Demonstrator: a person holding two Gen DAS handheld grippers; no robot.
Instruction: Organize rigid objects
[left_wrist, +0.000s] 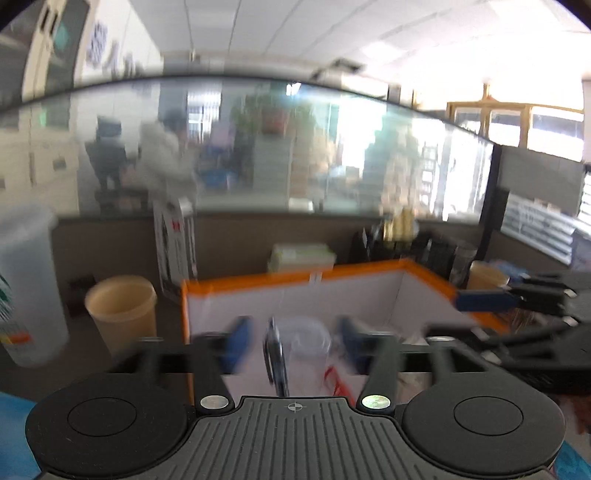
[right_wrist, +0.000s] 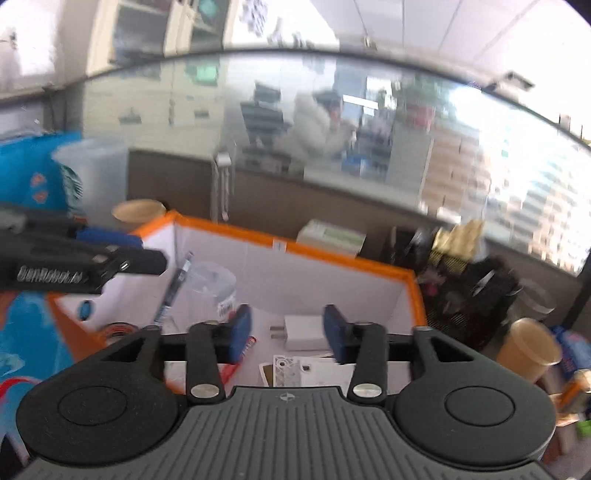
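1. Left gripper (left_wrist: 291, 345) is hovering over the white box with an orange rim (left_wrist: 295, 277); its blue pads are standing wide apart. A dark pen (left_wrist: 275, 354) is leaning in the gap between them, but neither pad looks to be pressing on it. The blur leaves the exact clearance unsure.

2. Right gripper (right_wrist: 288, 328) is pointing into the same box, jaws part-way open and holding nothing. A white power adapter (right_wrist: 304, 330) is lying on the box floor beyond the gap.

3. In the right wrist view the pen is standing tilted at 10 o'clock from the right gripper, beside or in a clear plastic cup (right_wrist: 212, 286); which, I cannot tell.

4. Already in the box: cup, pen, adapter, and some flat white pieces (right_wrist: 290, 369) at the near edge.

5. Outside the box: a tan paper cup (left_wrist: 122, 310) at 9 o'clock in the left view, another tan paper cup (right_wrist: 532, 349) at 3 o'clock in the right view, and a black mesh holder (right_wrist: 465, 295) at 2 o'clock.

6. Judgement: sorting is partly done; the pen looks just placed, loose items are remaining outside.
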